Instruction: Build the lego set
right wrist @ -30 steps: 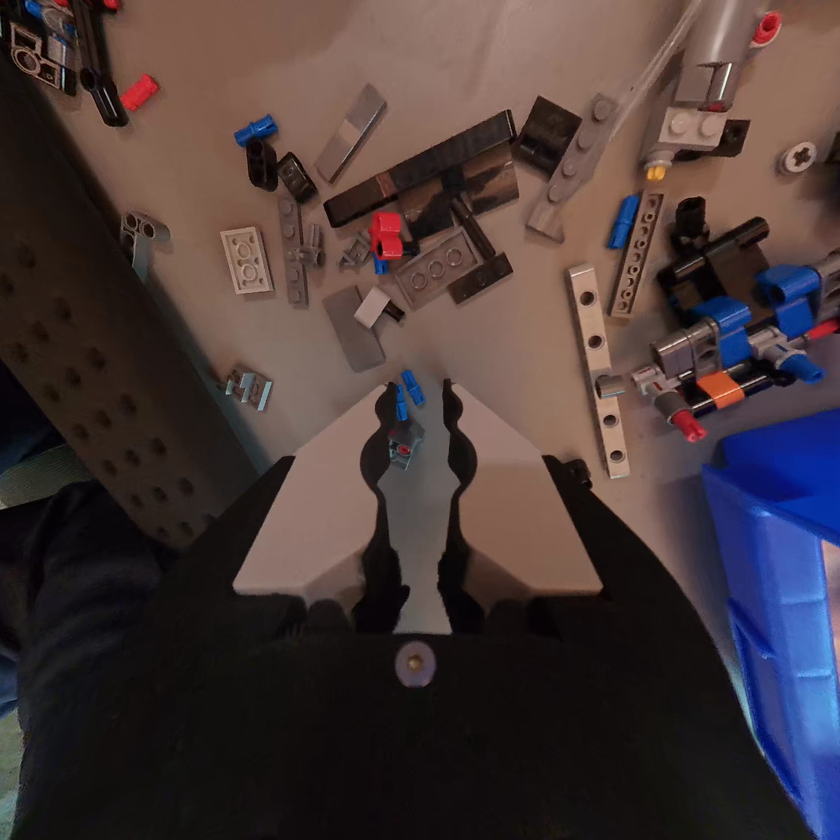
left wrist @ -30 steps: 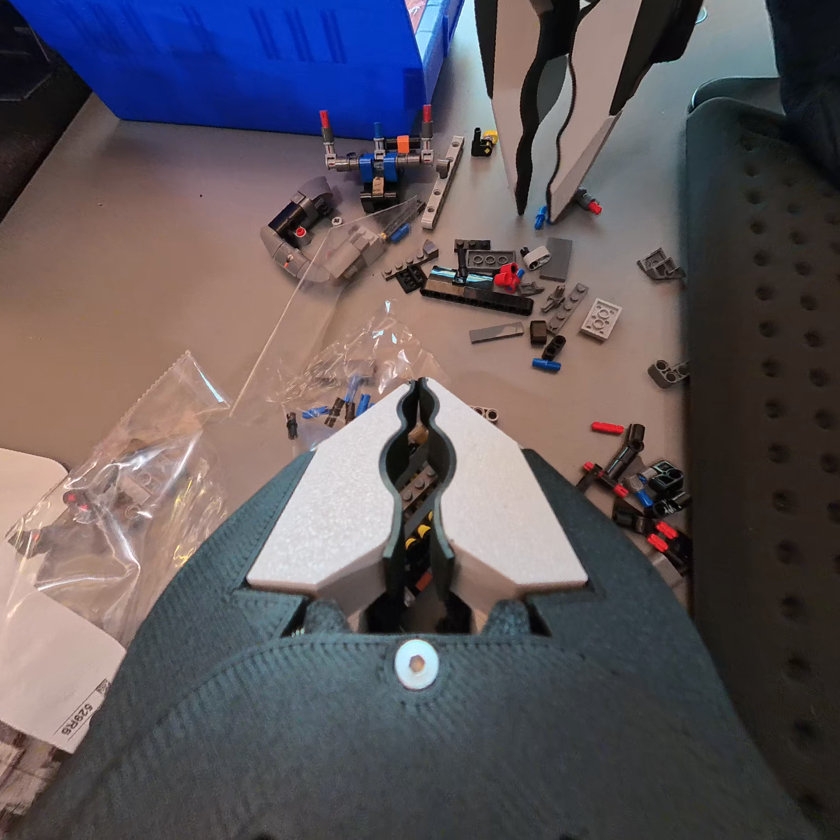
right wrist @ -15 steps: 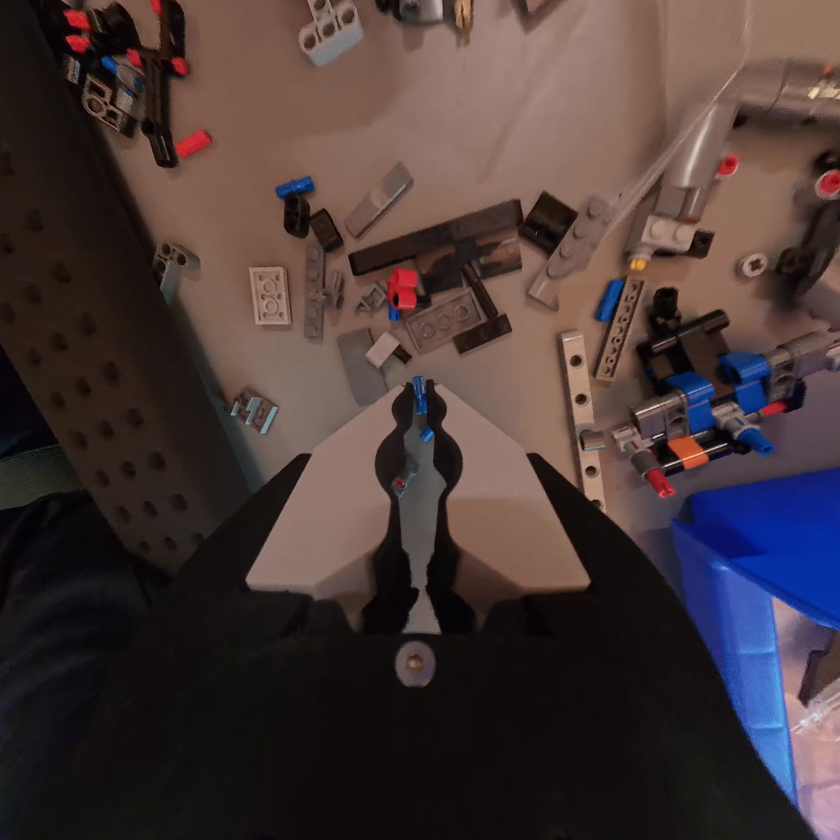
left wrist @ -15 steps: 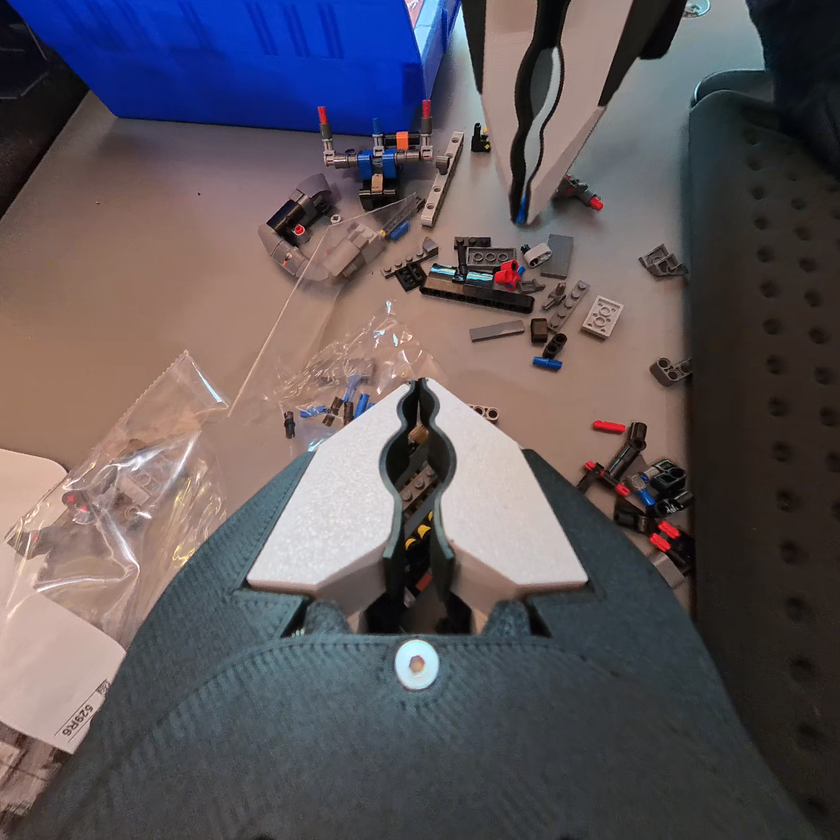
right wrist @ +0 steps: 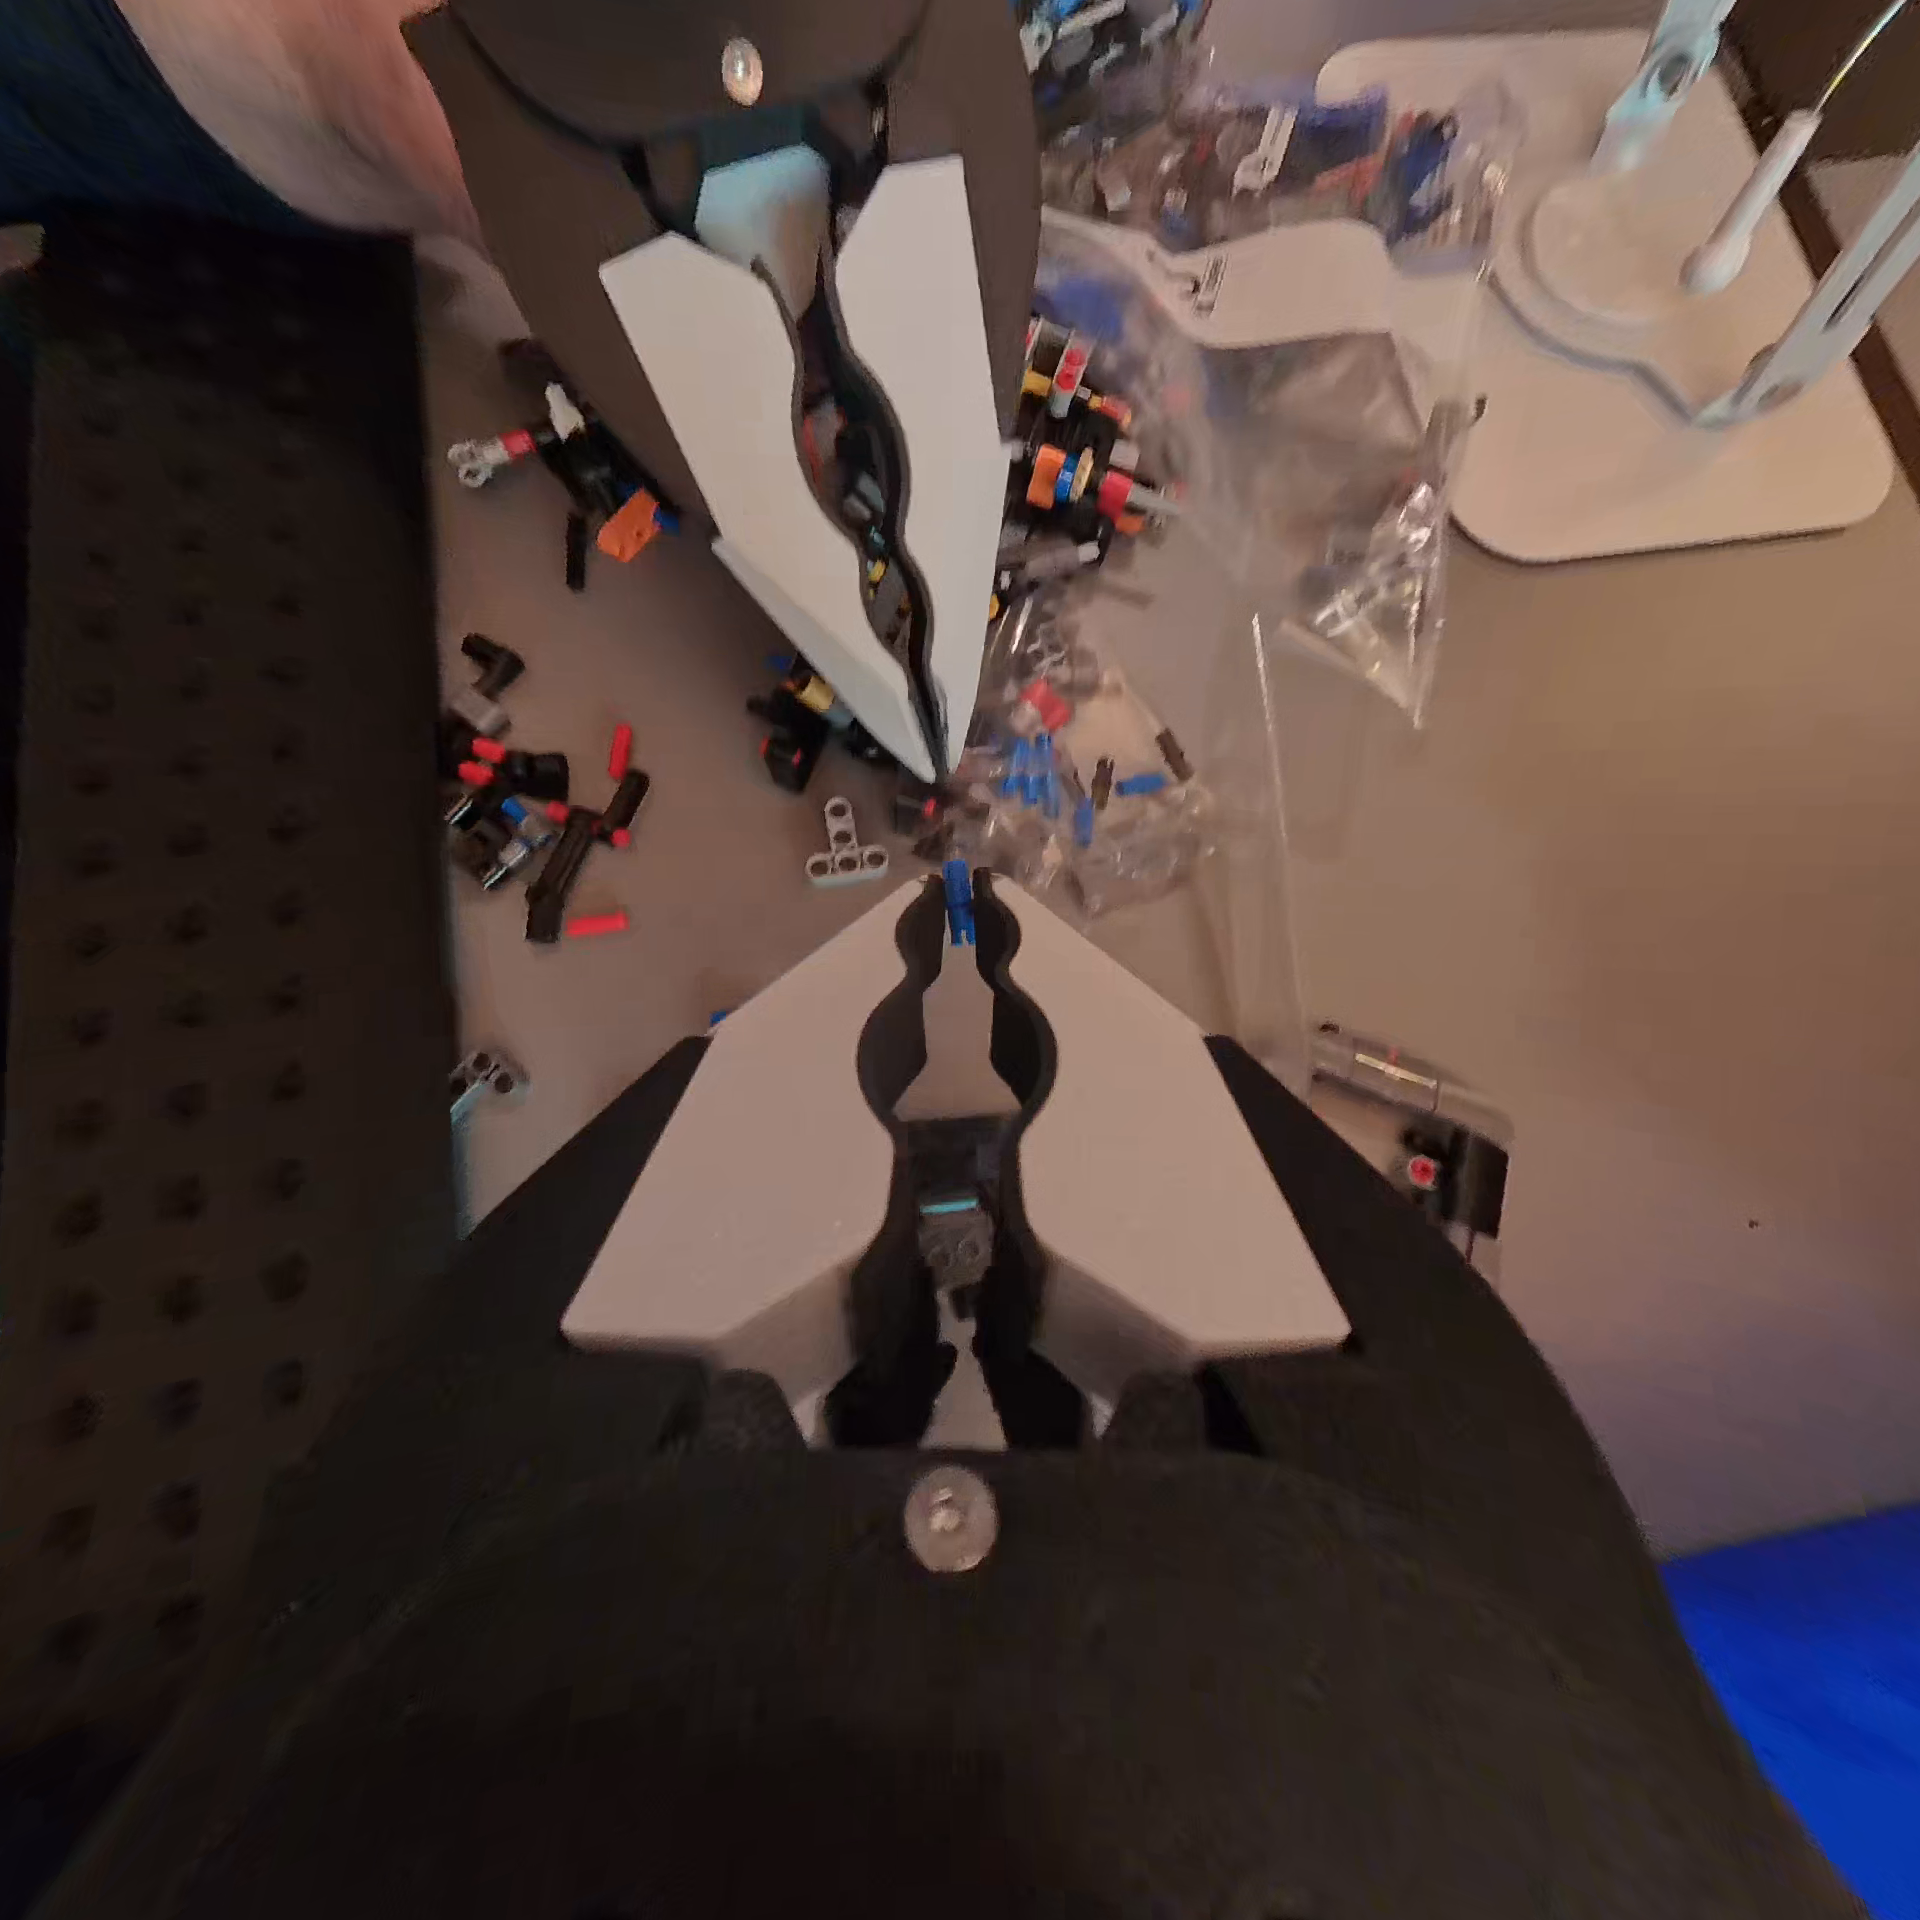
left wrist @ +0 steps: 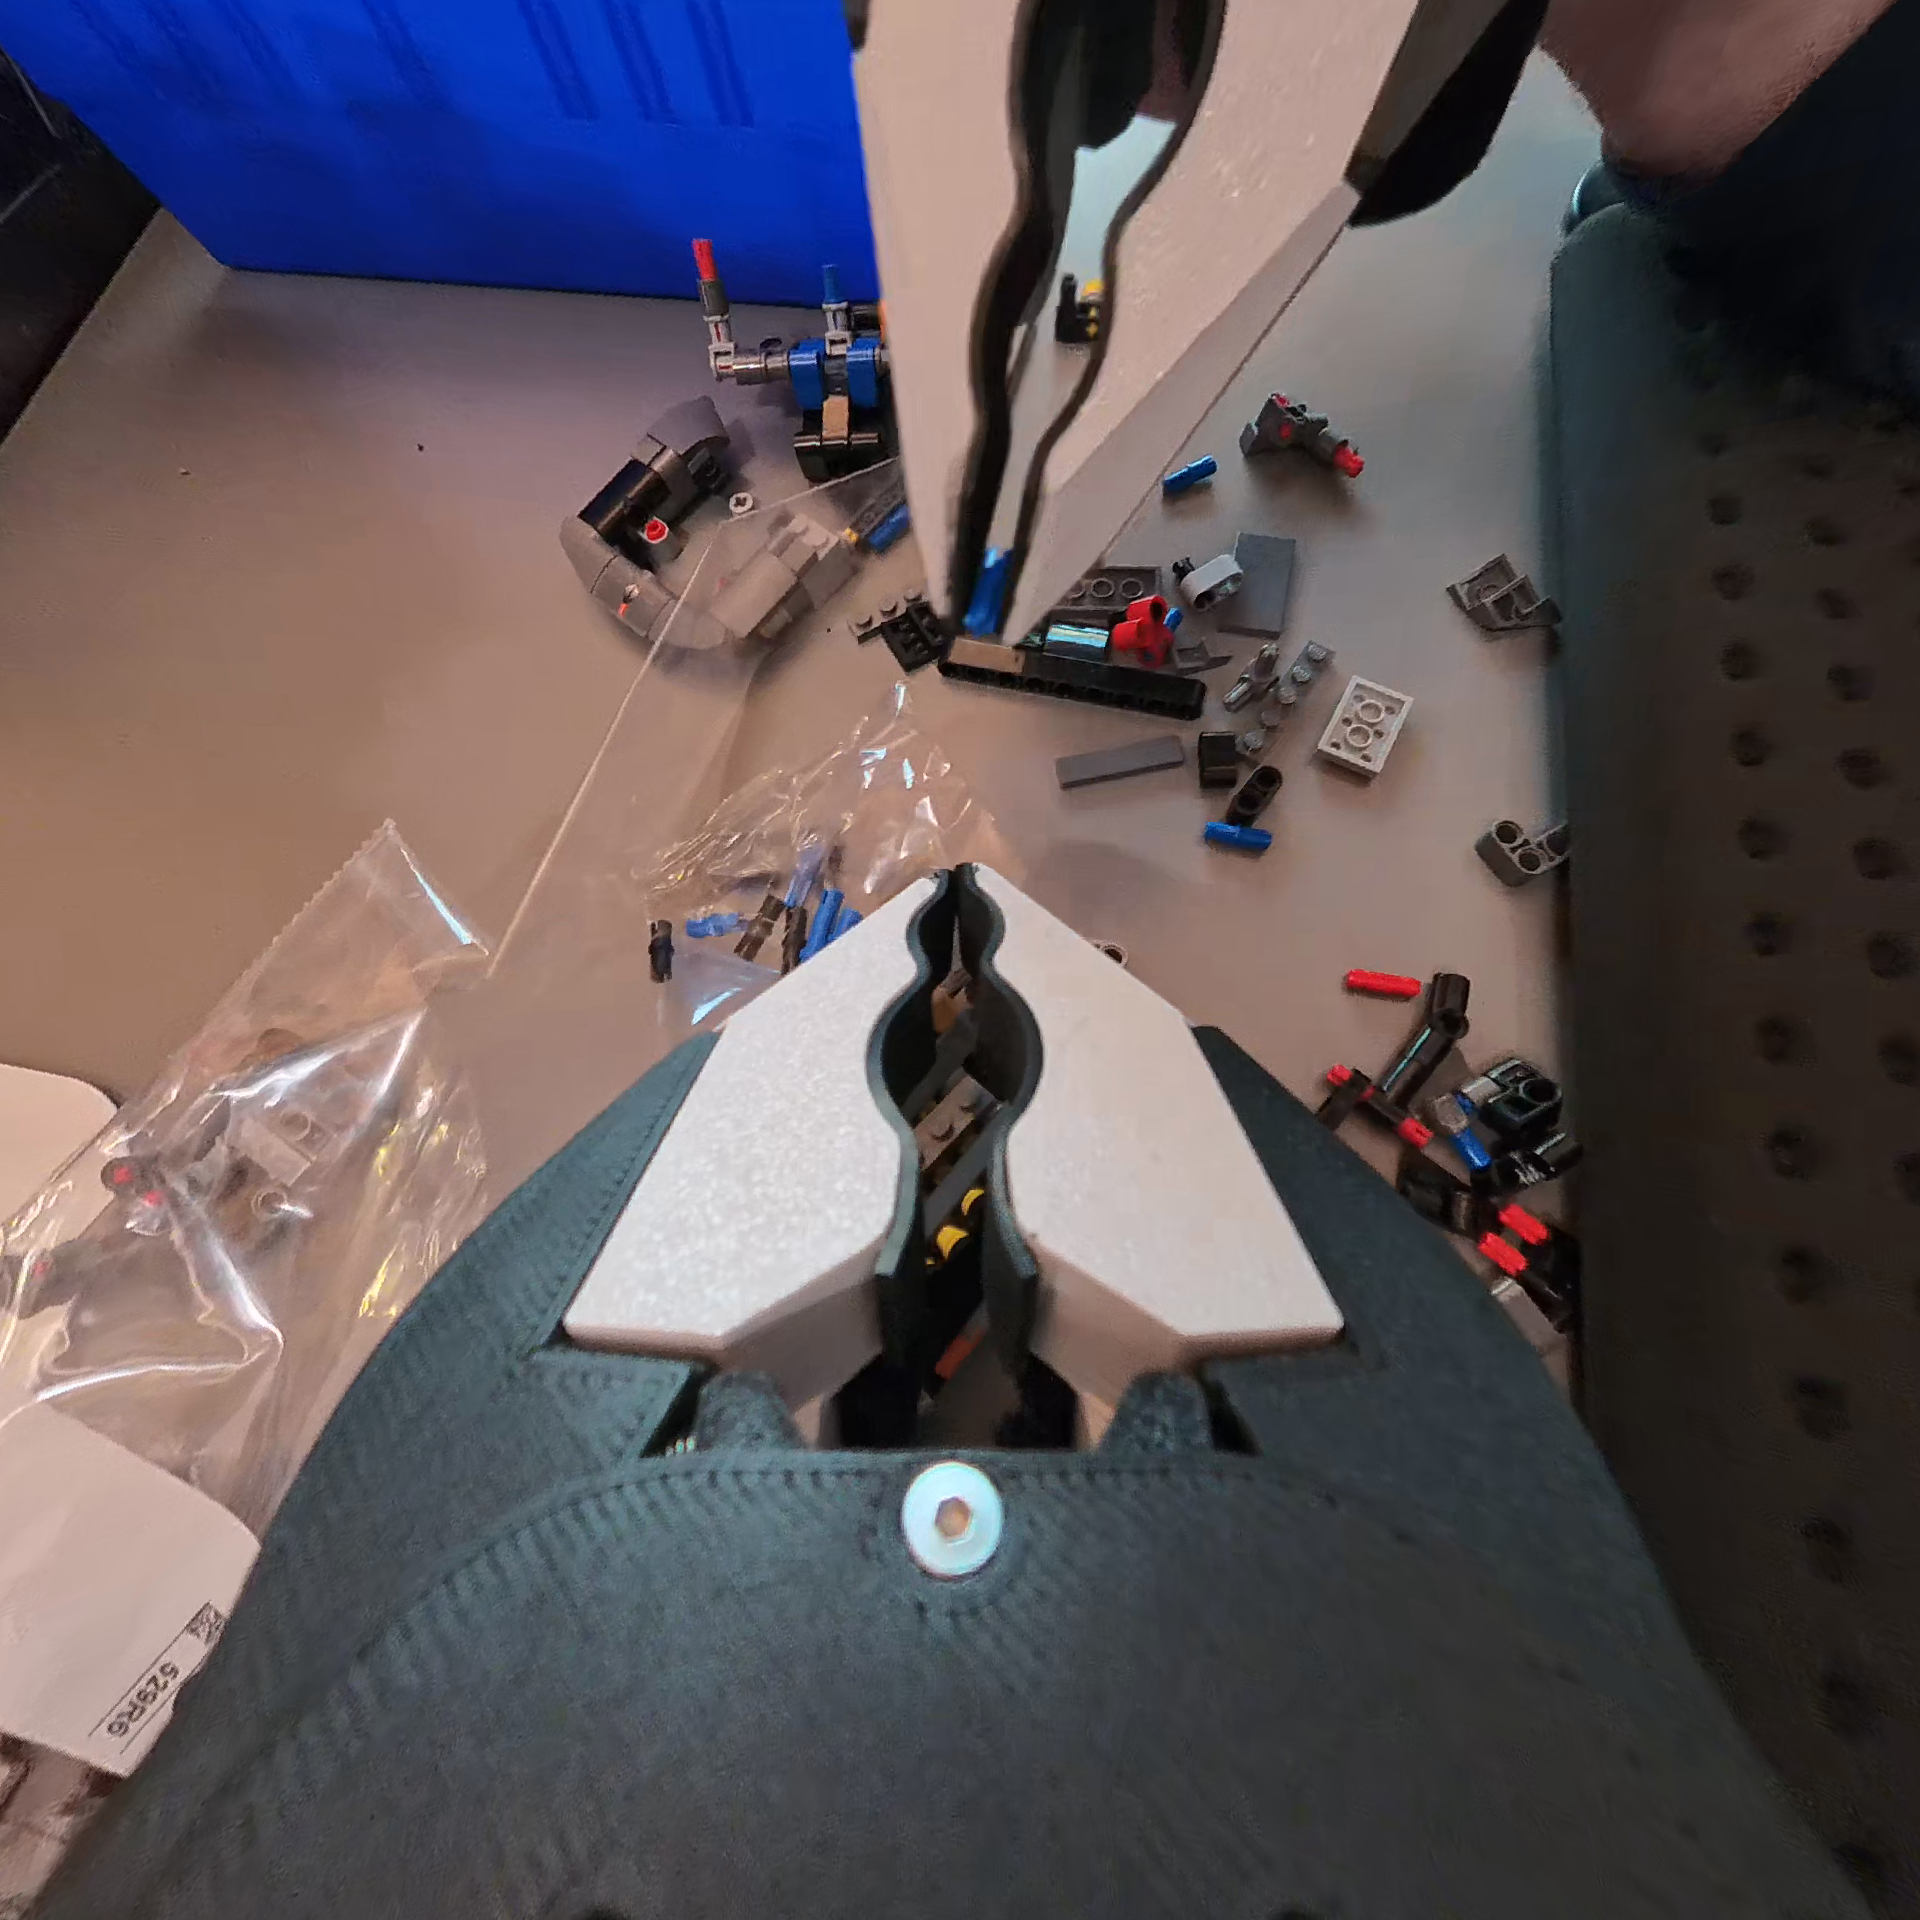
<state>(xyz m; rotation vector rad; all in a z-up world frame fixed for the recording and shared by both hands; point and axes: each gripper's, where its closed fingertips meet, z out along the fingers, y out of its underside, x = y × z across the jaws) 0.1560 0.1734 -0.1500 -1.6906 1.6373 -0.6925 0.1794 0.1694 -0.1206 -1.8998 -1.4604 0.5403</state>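
Lifted off the table (left wrist: 260,540) since the earlier frame, the right gripper (right wrist: 958,883) now pinches a blue pin (right wrist: 957,902) at its tips, long axis along the fingers, pointing toward the left gripper (right wrist: 940,764), whose jaws are closed on a lego assembly (left wrist: 951,1117).

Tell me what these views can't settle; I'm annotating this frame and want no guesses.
- Left gripper: some parts show between its shut jaws in the left wrist view, but the fingers hide whether they are gripped or lie on the table below.
- Blue-and-grey assembly: its right side hidden by the right gripper, which holds a blue pin.
- Bagged parts: blurred in the right wrist view.
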